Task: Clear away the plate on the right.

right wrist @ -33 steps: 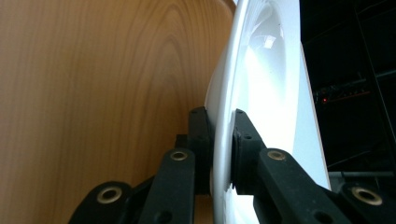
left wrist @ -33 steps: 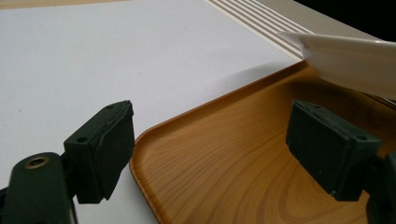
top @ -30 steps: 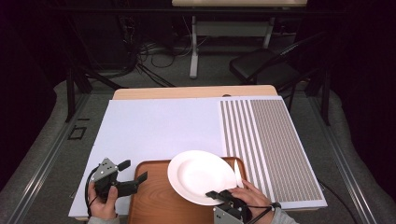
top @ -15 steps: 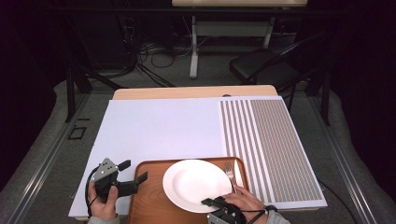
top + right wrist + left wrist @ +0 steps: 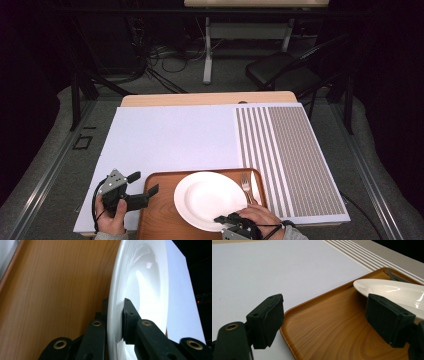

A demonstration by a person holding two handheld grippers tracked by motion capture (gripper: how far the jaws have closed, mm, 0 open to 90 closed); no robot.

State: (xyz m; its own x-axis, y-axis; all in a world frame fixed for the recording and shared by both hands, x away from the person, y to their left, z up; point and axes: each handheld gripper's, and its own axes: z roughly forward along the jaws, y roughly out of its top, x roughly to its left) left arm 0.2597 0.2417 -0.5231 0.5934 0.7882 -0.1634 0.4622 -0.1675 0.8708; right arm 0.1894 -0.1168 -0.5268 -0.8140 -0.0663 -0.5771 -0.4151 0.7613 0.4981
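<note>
A: Right, status. Round white glazed ceramic plate point(image 5: 210, 200) sits low centre of the high view, over the brown wood-grain tray with rounded corners point(image 5: 160, 220). Right gripper point(image 5: 231, 220) has its fingers point(image 5: 128, 322) clamped on the plate's near rim, one above, one below.

B: Left side?

A: Left gripper point(image 5: 141, 189) at lower left of the high view, fingers point(image 5: 265, 321) spread wide, holding nothing, straddling the tray's left corner. In the left gripper view one pad is over the pale lavender matte surface point(image 5: 170, 135), the other over the tray.

B: How will the plate handle?

A: My read: rigid, moderately heavy, slick glaze, chips if dropped. A one-sided rim pinch leaves it levering on the pads, so it could tilt or slip. The rim is the only graspable part. Cannot tell if it's fully seated or slightly lifted on the near edge.

B: Anything else there?

A: Metal fork point(image 5: 246, 184) on the tray just right of the plate, touching or nearly. Grey-and-white striped mat point(image 5: 295, 160) covers the right part of the surface. Tray looks smooth, low lipped.
</note>
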